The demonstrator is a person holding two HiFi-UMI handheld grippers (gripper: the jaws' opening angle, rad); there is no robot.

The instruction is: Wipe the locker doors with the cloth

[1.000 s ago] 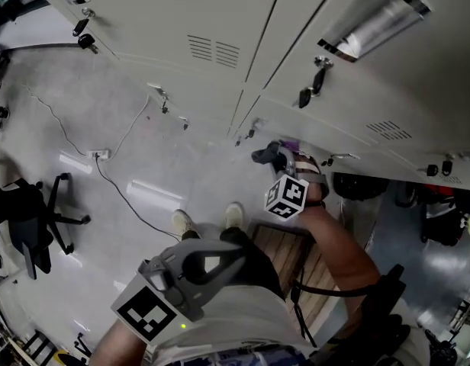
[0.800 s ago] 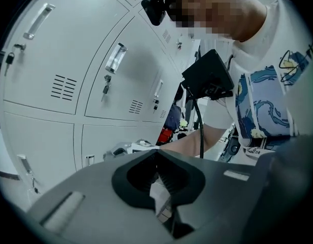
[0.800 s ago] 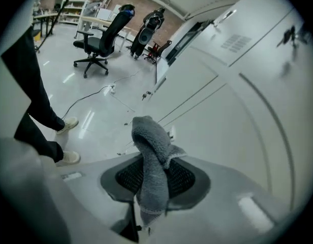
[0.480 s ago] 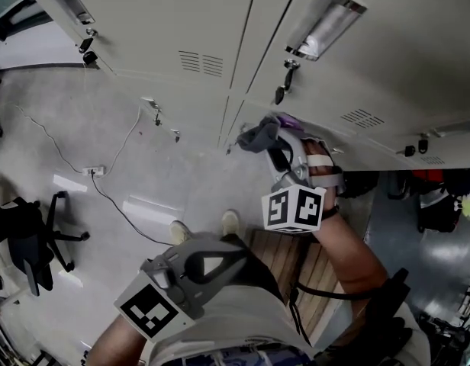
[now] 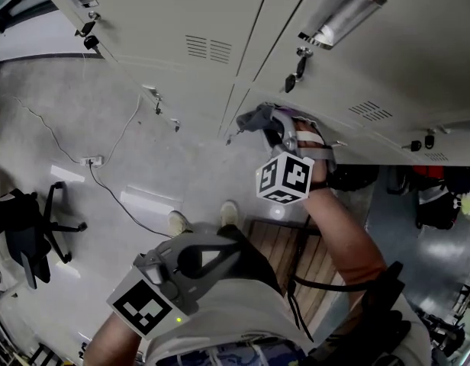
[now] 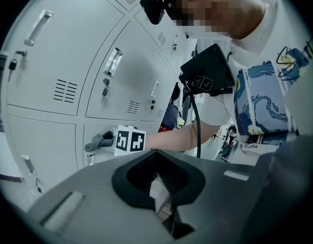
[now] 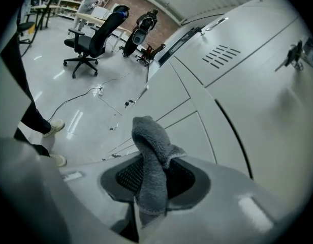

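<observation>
My right gripper (image 5: pixel 272 128) is shut on a grey cloth (image 5: pixel 254 117) and holds it against the pale grey locker doors (image 5: pixel 181 21), close to the seam between two lower doors. In the right gripper view the cloth (image 7: pixel 151 159) stands folded up out of the gripper (image 7: pixel 154 179), with the locker doors (image 7: pixel 238 100) just beyond it. My left gripper (image 5: pixel 191 259) hangs low by the person's waist, jaws together and nothing in them. From the left gripper (image 6: pixel 157 179) I see the cloth (image 6: pixel 98 141) on the locker doors (image 6: pixel 50 85).
Keys (image 5: pixel 300 67) hang in the locks and metal handles (image 5: pixel 342 17) stick out of the doors. A wooden platform (image 5: pixel 284 250) lies under the person's shoes (image 5: pixel 229 213). A cable with a power strip (image 5: pixel 90 161) runs over the floor, and an office chair (image 5: pixel 21 227) stands at the left.
The right gripper has moved the cloth up along the locker front, closer to the keyed lock. The left gripper has stayed by the waist.
</observation>
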